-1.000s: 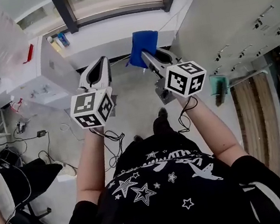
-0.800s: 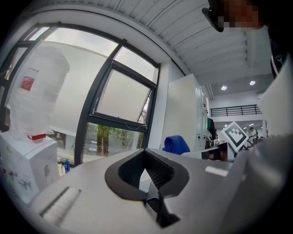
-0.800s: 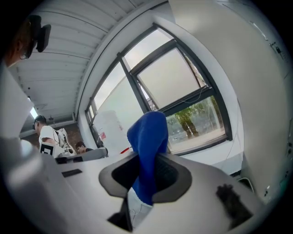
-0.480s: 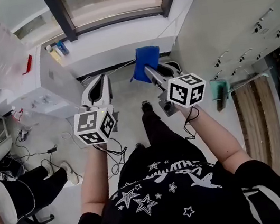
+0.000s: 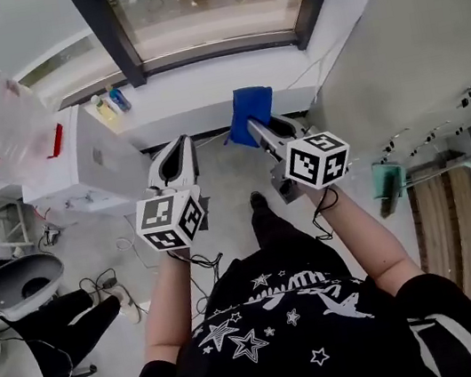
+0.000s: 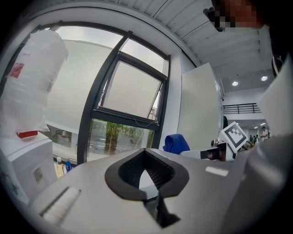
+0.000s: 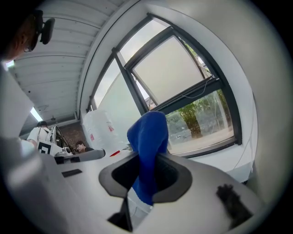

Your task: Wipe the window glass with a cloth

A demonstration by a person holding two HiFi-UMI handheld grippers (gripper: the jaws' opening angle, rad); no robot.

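Blue cloth sits pinched in the right gripper, short of the window glass. The left gripper is closed, empty.

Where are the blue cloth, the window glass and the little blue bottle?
blue cloth (image 5: 253, 106): head view, middle of its bunched upper part.
window glass (image 5: 203, 4): head view, centre of the pane.
blue bottle (image 5: 119, 98): head view, its body.

Dark-framed window, trees beyond the glass. White sill directly below the window, 2 bottles at its left end. White cabinet left of window. White wall right of window. Grey floor beneath, cables trailing lower left.
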